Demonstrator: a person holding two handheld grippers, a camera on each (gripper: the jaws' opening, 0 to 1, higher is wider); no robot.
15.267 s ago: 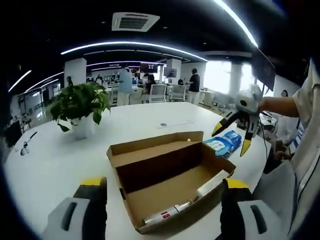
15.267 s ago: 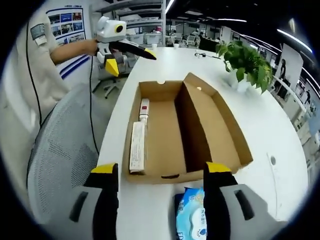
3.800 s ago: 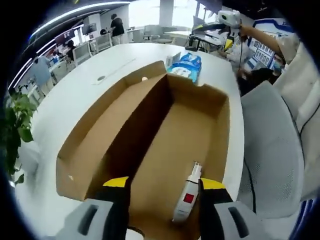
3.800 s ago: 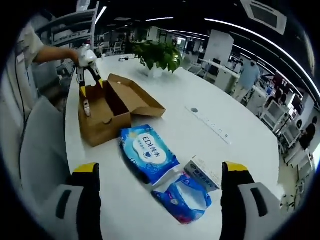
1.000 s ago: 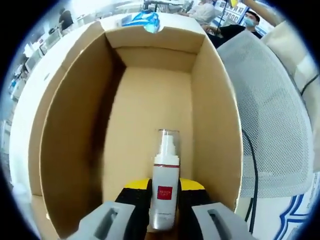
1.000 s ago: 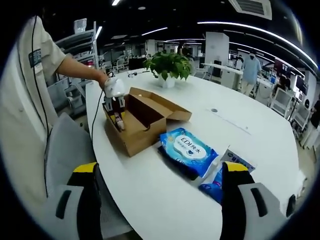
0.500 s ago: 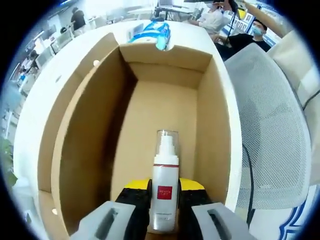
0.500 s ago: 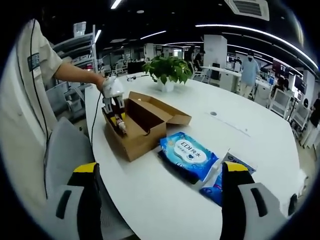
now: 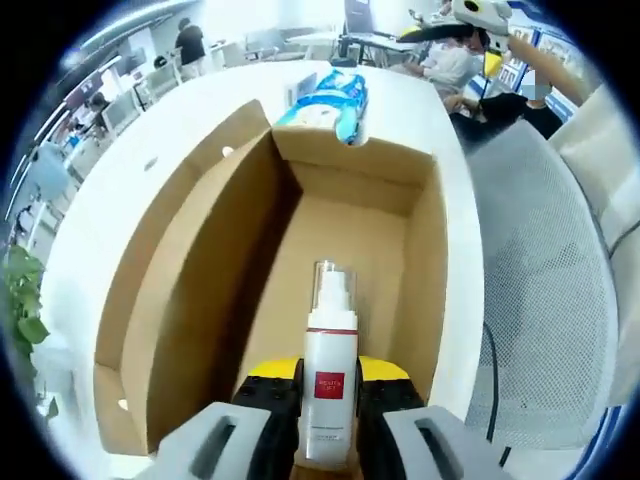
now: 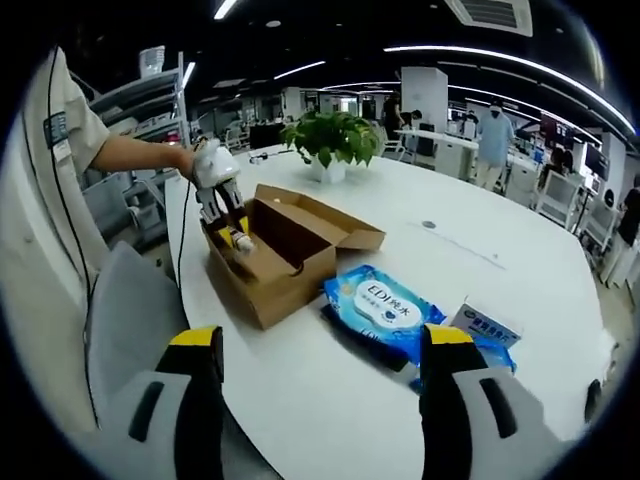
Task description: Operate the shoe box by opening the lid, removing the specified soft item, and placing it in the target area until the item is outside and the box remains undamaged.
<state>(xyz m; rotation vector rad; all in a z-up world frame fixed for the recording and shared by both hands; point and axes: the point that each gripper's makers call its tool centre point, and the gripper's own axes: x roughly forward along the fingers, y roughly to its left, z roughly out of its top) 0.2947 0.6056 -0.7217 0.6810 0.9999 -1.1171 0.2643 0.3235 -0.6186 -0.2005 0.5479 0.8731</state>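
One white spray bottle (image 9: 329, 385) clamped in left tool (image 9: 329, 372) over open cardboard shoe box (image 9: 190, 290); right tool (image 10: 318, 350) apart.

An open-plan office with a dark ceiling crossed by long strip lights (image 10: 480, 55) and a square air vent (image 10: 495, 12). A large white worktop (image 10: 500, 260) runs through the room, with a potted plant (image 10: 333, 140) at its far end. A grey mesh chair (image 9: 545, 290) stands just beside the worktop. Farther back stand white pillars (image 10: 428, 95), desks and office chairs, with people among them. Metal shelving (image 10: 150, 110) lines one side.
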